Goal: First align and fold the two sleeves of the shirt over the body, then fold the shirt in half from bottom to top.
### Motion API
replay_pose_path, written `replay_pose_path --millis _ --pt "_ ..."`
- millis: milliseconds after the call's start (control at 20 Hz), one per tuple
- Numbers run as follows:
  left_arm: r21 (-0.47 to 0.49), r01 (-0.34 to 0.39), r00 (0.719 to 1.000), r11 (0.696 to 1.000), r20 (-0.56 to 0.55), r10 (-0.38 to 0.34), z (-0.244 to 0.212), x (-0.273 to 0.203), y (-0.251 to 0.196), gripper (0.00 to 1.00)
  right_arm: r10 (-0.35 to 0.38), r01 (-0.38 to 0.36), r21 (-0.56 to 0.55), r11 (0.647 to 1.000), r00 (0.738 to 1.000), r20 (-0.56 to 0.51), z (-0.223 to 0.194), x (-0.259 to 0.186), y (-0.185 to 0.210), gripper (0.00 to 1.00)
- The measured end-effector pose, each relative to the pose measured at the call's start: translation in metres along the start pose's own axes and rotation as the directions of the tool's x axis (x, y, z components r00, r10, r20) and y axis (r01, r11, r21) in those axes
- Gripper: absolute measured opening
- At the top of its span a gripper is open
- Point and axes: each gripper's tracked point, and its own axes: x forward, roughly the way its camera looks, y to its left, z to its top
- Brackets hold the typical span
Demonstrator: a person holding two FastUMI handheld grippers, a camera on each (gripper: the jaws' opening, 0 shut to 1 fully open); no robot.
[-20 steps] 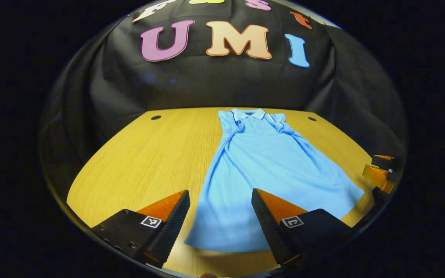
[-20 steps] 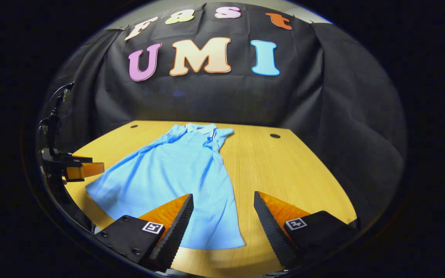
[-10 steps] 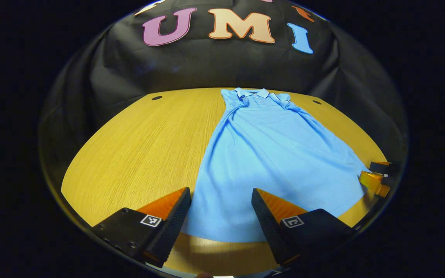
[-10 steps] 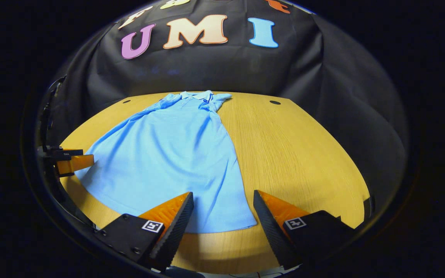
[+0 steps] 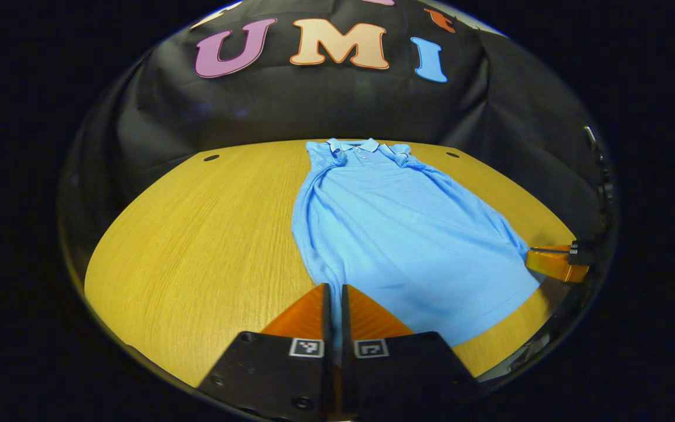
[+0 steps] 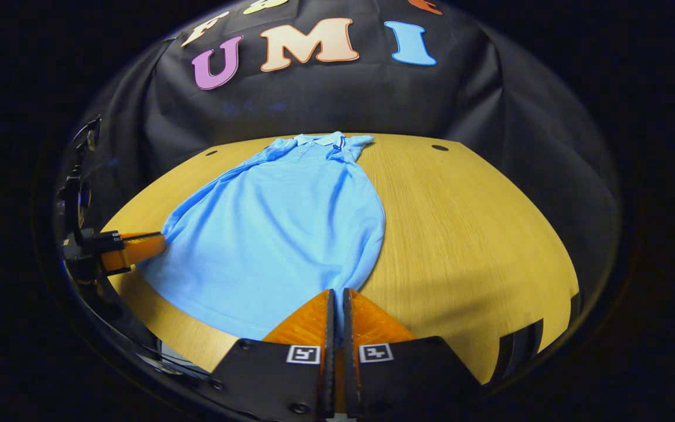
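Hem slipping free is our worry: in the left gripper view, the left tool (image 5: 333,293) pinches the one shirt's (image 5: 396,223) near corner on the bench (image 5: 197,246). In the right gripper view, the right tool (image 6: 338,296) pinches its other corner; uneven lifting would skew the fold. Two tools.

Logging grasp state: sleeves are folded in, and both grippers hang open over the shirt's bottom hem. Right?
Not open. Left gripper and right gripper are each shut on the hem corners of the shirt, as each gripper's own view shows. The sleeves are folded in.
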Motion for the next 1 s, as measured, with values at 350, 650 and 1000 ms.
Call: replay_pose_path --millis 350,650,1000 --pt "-0.058 -0.002 0.999 0.998 -0.050 -0.001 0.013 -0.001 0.003 0.00 0.020 -0.020 0.063 0.998 1.000 -0.002 0.016 -0.004 0.008 0.03" --pt "-0.120 0.036 0.999 0.992 -0.014 -0.038 0.078 0.003 0.007 0.00 0.062 -0.071 0.085 0.994 0.993 0.097 0.097 -0.017 0.025 0.02" --pt "-0.123 0.106 0.991 0.987 0.093 -0.095 0.174 0.037 0.013 0.00 0.058 -0.087 0.125 0.988 0.974 0.221 0.198 0.010 0.030 0.03"
